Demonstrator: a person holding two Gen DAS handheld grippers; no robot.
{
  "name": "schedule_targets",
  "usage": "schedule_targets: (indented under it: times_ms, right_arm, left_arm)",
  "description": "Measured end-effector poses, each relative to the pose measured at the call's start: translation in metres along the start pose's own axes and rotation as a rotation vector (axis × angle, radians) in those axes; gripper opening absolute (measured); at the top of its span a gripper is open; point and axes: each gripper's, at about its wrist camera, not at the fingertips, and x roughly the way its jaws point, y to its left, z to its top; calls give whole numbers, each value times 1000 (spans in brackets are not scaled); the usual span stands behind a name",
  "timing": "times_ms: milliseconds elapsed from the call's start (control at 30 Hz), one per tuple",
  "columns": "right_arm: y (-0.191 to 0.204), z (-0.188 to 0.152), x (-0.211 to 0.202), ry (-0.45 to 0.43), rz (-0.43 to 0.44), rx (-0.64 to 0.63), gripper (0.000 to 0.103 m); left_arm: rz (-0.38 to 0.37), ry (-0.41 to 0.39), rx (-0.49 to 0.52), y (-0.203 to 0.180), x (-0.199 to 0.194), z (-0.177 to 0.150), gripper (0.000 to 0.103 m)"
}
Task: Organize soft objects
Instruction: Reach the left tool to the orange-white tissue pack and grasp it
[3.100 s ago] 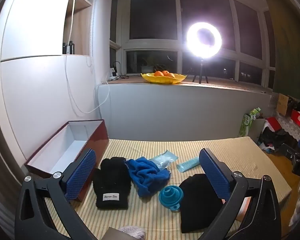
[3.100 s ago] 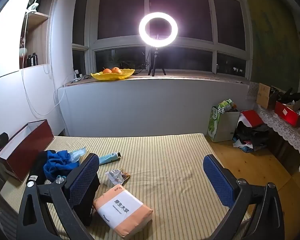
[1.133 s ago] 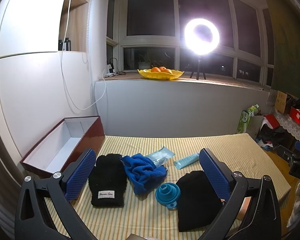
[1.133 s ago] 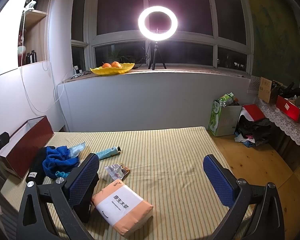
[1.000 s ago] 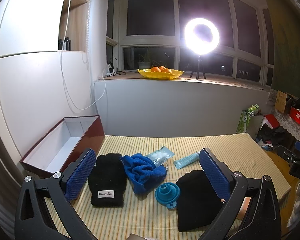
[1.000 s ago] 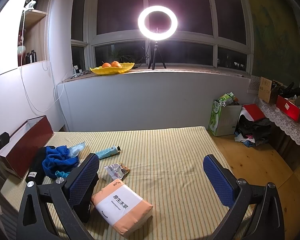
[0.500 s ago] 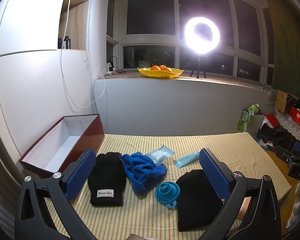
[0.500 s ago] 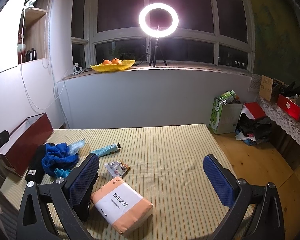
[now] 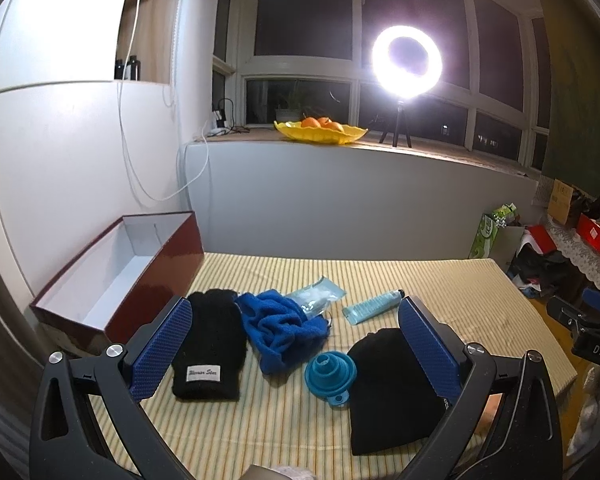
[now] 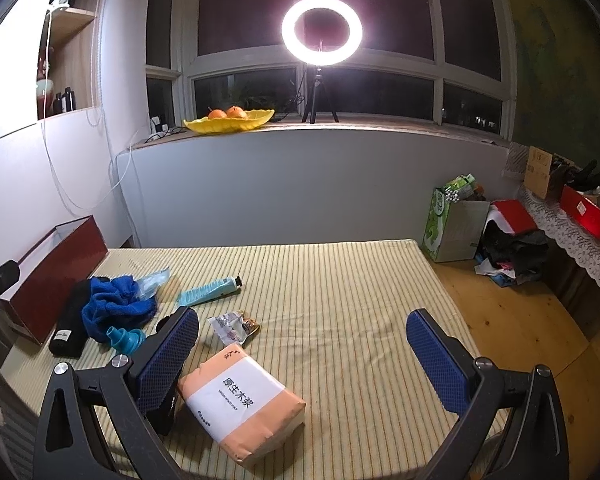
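On the striped table a black knit glove (image 9: pixel 210 344) with a white label lies beside a crumpled blue cloth (image 9: pixel 280 328). A black beanie (image 9: pixel 384 384) rests to their right, partly behind one pad. My left gripper (image 9: pixel 296 348) hovers open above these, holding nothing. An empty red box (image 9: pixel 116 276) with a white inside stands at the table's left edge. In the right wrist view the glove (image 10: pixel 68 324), the blue cloth (image 10: pixel 116 308) and the box (image 10: pixel 56 268) sit at the left. My right gripper (image 10: pixel 302 356) is open over an orange tissue pack (image 10: pixel 240 404).
A teal funnel (image 9: pixel 331 372), a teal tube (image 9: pixel 374 306) and a clear plastic packet (image 9: pixel 316 298) lie among the soft things. A snack wrapper (image 10: pixel 234 326) lies mid-table. Behind the table a windowsill carries a yellow fruit bowl (image 9: pixel 320 132) and a ring light (image 9: pixel 406 62). Clutter fills the floor at the right.
Both views have risen and tilted slightly, so the table items sit a little lower and farther. Both grippers stay open and nothing on the table has moved.
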Motion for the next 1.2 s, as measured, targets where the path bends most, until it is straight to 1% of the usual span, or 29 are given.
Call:
schedule_targets:
  times_ms: [267, 433, 500, 600, 667, 767, 933, 967, 1033, 1100, 1133, 1200]
  right_arm:
    - [-3, -3, 12, 46, 53, -12, 103]
    - [-6, -6, 24, 95, 129, -34, 103]
    - [-7, -8, 29, 109, 176, -44, 103]
    - [-8, -11, 37, 139, 219, -55, 103]
    - [-11, -13, 43, 168, 248, -59, 103]
    - [-16, -16, 53, 225, 308, -58, 103]
    - [-23, -20, 66, 299, 391, -70, 101]
    - [-24, -21, 68, 311, 404, -75, 99]
    - [-26, -21, 74, 341, 431, -88, 96]
    - [-28, -22, 80, 369, 454, -95, 92]
    - [-29, -23, 85, 390, 468, -96, 89]
    - [-32, -23, 92, 425, 494, -94, 86]
  left_arm:
    - [-41, 71, -34, 6, 5, -10, 103]
    - [-94, 142, -33, -7, 10, -26, 103]
    - [-110, 160, -31, -15, 12, -32, 103]
    - [-160, 202, -25, -30, 13, -43, 102]
    - [-189, 225, -8, -44, 13, -51, 97]
    - [-238, 268, 5, -63, 12, -62, 96]
    - [-312, 359, -11, -90, 19, -76, 86]
    - [-327, 379, -17, -96, 22, -78, 84]
    - [-350, 416, -25, -108, 25, -83, 75]
    - [-371, 446, -37, -117, 27, -86, 70]
    - [-384, 466, -46, -121, 30, -88, 68]
    - [-407, 500, -68, -126, 35, -91, 67]
